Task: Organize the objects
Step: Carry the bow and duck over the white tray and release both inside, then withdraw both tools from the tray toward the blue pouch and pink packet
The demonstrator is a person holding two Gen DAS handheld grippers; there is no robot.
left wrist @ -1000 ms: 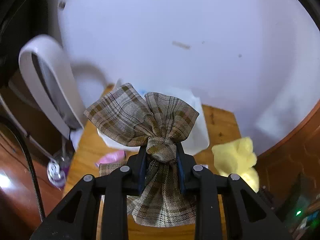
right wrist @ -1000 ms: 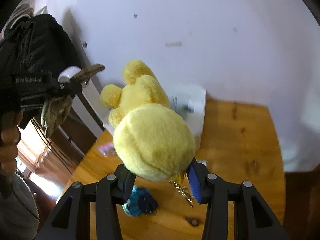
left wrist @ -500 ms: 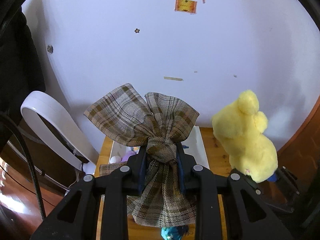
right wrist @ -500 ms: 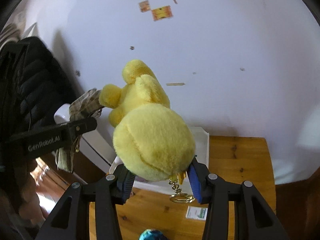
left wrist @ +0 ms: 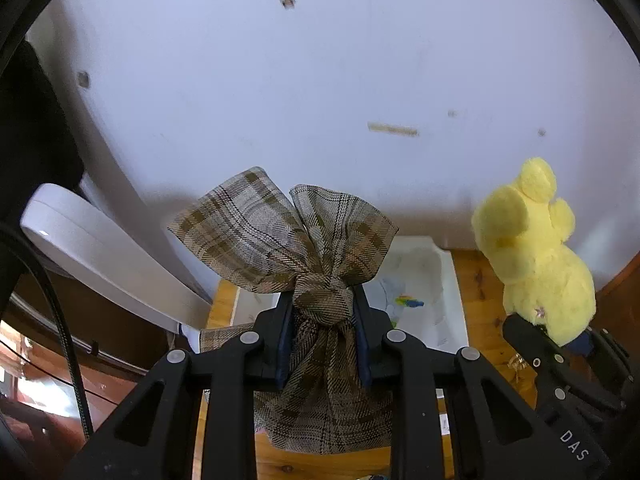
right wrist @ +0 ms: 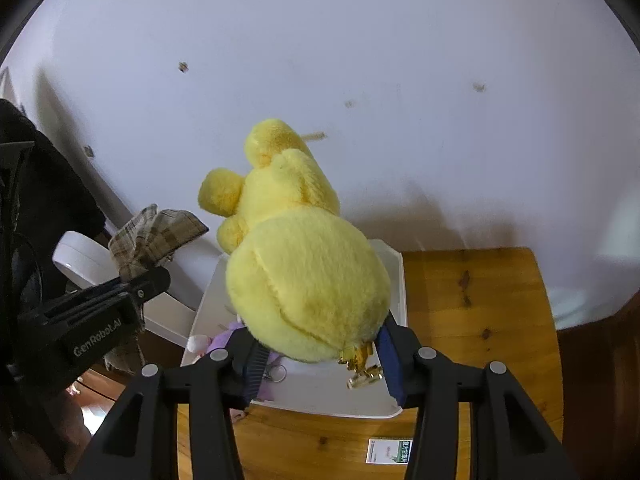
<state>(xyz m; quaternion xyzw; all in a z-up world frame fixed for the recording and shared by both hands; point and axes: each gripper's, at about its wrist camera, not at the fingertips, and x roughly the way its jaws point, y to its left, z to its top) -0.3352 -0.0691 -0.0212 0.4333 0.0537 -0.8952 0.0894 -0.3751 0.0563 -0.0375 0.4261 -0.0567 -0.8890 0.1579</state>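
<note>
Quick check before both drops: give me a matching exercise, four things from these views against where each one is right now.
Things:
1. plaid bow
2. yellow plush
3. white bin
4. green-and-white card

Places:
A. standing on the wooden table against the wall
B. clamped in the left gripper
C. lying flat on the table in front of the bin
D. between the right gripper's opening jaws, above the bin

Pairs: 1-B, 2-D, 3-A, 4-C

Plaid fabric bow (left wrist: 320,300) held upright, yellow plush toy (right wrist: 304,272) above white bin (right wrist: 394,276)
</note>
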